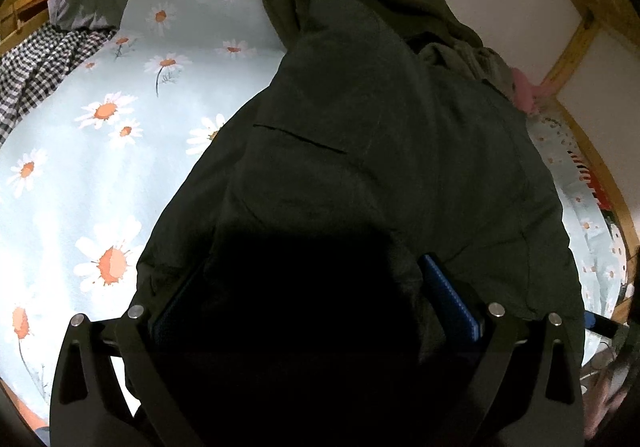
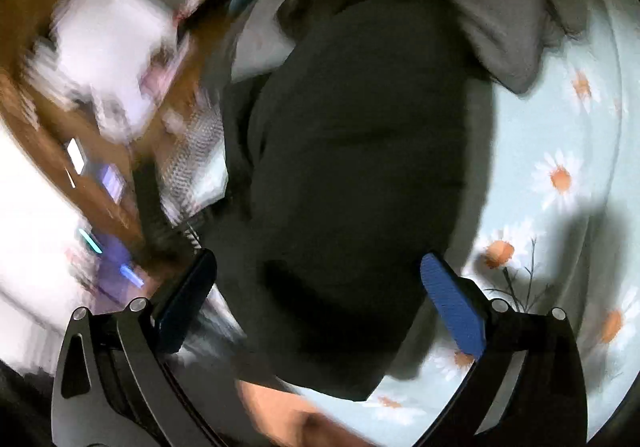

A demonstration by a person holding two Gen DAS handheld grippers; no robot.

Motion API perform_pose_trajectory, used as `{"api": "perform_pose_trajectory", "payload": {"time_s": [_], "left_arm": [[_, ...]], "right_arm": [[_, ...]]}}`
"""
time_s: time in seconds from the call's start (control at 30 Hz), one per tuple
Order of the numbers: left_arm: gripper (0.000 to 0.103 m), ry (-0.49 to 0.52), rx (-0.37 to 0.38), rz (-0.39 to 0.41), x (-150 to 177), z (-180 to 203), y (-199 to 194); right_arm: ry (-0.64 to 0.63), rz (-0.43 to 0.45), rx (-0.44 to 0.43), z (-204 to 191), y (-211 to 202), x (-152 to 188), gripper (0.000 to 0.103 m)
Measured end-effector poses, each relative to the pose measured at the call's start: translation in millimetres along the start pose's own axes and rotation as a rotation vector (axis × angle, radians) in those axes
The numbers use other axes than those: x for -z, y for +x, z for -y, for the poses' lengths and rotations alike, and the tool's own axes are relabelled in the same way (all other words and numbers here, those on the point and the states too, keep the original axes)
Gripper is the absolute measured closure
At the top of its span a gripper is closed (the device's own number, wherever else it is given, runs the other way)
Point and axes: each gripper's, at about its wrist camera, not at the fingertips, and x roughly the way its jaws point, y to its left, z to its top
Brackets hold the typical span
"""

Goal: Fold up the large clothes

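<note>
Left claw: spread wide, blue pads sunk at either side of a bunched fold of the dark jacket; firm grip or not, could not tell. Beyond it, spread away across the daisy-print bedsheet, olive lining toward the far wall. Right claw: wide open too, nothing pinched, dark cloth between and just ahead of its pads. View blurred. Checked fabric at far left.

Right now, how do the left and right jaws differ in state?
Left gripper: jaws wide, dark jacket bunched between them, hiding the left pad. Right gripper: jaws wide too, both blue pads bare, the jacket lying beyond; its view is motion-blurred. Both are over the daisy bedsheet.
</note>
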Motion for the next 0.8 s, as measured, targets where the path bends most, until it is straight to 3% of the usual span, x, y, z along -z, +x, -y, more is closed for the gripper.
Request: {"api": "perform_pose_trajectory", "payload": {"time_s": [0.1, 0.27, 0.37, 0.47, 0.63, 0.7, 0.8], "left_arm": [[0.004, 0.001, 0.011, 0.003, 0.8, -1.3, 0.4], [0.004, -0.004, 0.035, 0.003, 2.5, -4.7, 0.8], [0.004, -0.007, 0.047, 0.001, 2.6, -7.2, 2.0], [0.004, -0.029, 0.060, -0.010, 2.0, -12.4, 3.8], [0.004, -0.048, 0.087, -0.030, -0.2, -16.1, 5.7], [0.004, -0.063, 0.100, -0.012, -0.3, -16.9, 2.8], [0.004, -0.085, 0.128, 0.032, 1.8, -16.9, -12.8]], "right_arm": [[0.113, -0.026, -0.041, 38.7, -2.1, -18.4, 0.003], [0.157, -0.163, -0.235, 57.9, 35.6, -31.9, 0.003], [0.112, -0.237, -0.195, 49.3, 73.2, -35.3, 0.002], [0.131, -0.219, -0.286, 54.9, 88.9, -36.4, 0.002], [0.139, -0.161, -0.287, 41.0, 91.7, -25.7, 0.004], [0.172, -0.120, -0.311, 43.3, 86.9, -21.1, 0.017], [0.221, -0.021, -0.357, 50.4, 78.1, -10.1, 0.028]]}}
